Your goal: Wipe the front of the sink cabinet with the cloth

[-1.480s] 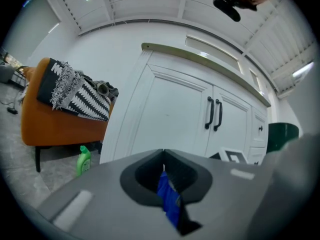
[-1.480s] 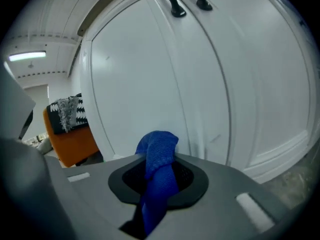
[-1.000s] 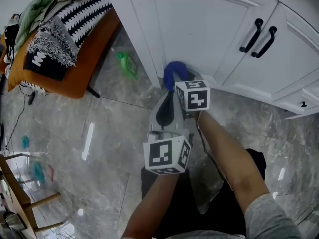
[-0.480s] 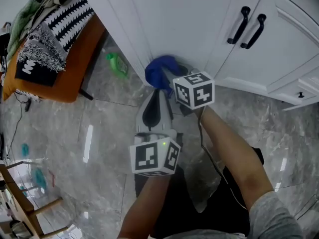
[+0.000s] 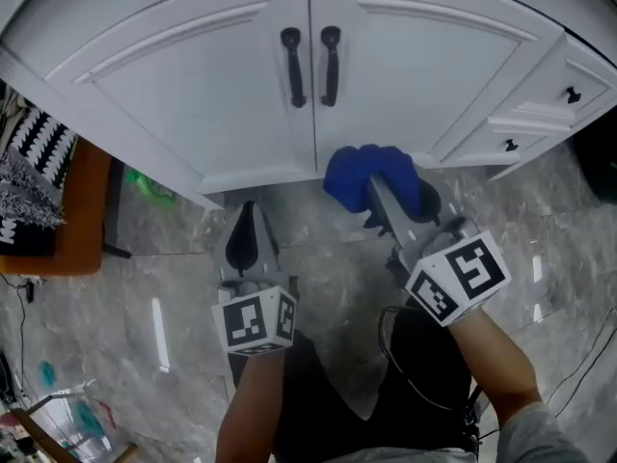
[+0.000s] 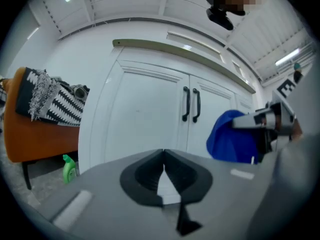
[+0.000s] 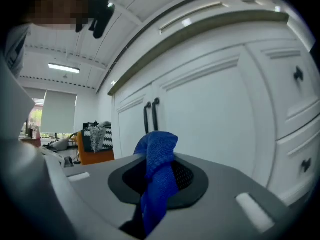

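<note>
1. Cloth (image 5: 371, 177): a deep-blue rag of nubbly weave, bunched into a rounded wad low in front of the right door of the sink cabinet (image 5: 193, 95).
2. The cabinet front is smooth white paint with raised panel frames. Two slim black bar handles (image 5: 292, 66) stand side by side at the seam between the doors.
3. The floor (image 5: 174, 287) is glossy grey tile with marble veining.
4. The right hand-held gripper (image 7: 160, 159) pinches the cloth between its dark ribbed pads. One fold stands up above the jaws and the rest hangs down.
5. The left hand-held gripper (image 6: 163, 153) is pressed together, tips meeting with nothing between them. It points at the left door, apart from the cloth.
6. In the head view the cloth buries the right jaw tips, and contact with the door cannot be told. A green bottle (image 5: 149, 183) is half hidden by the cabinet corner. An orange seat (image 5: 58, 230) with black-and-white fabric is cut off at the left edge.
</note>
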A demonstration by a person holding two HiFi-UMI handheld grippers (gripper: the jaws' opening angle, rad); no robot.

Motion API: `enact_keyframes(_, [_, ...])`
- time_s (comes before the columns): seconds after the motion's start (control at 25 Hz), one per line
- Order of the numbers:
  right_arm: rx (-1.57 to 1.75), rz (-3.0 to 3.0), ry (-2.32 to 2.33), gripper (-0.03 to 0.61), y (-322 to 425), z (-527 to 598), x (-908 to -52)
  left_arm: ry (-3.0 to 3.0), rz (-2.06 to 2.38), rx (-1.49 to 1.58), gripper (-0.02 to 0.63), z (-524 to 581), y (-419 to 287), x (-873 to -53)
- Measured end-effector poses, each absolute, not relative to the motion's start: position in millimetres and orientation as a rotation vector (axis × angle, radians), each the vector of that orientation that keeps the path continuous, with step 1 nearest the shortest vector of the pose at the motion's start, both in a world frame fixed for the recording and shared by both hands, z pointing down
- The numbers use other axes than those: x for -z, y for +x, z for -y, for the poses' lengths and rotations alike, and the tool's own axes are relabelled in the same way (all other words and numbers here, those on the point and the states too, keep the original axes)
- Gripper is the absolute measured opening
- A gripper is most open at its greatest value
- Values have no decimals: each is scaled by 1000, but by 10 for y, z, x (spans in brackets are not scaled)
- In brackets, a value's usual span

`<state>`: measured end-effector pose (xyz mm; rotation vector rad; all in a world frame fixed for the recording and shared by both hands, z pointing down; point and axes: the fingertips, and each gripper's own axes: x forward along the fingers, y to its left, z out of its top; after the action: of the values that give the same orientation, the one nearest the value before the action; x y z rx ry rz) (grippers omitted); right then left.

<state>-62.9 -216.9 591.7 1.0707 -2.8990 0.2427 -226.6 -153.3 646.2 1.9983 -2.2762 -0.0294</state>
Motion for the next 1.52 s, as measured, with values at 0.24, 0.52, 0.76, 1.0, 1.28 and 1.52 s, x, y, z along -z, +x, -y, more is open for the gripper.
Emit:
enact_keyframes(0.24, [-189,2849,1197,58,143,2092,-4829,2029,2219,-161,9,1336,-1826,-6094])
enact_keyframes(0.52, [-278,2739,1287,60,849,1806,-2979,2147,2010,-280,9,753,-1124,-4172])
enact_keyframes(0.76, [-259,2654,1343,60,1311,1326,-1332,2187,1906,-236,9,375,-683,-2186])
enact_keyframes(1.0, [-181,2641,1423,60,1673,943,-252,2313,1842,-132,9,199,-370,-846])
enact_keyframes(1.28, [-178,2666,1486,60,1752,664,171,2347,1861,-68,9,-40,-321,-335])
enact_keyframes(1.52, [-210,2690,1467,60,1632,588,183,2336,1898,-85,9,-163,-434,-234])
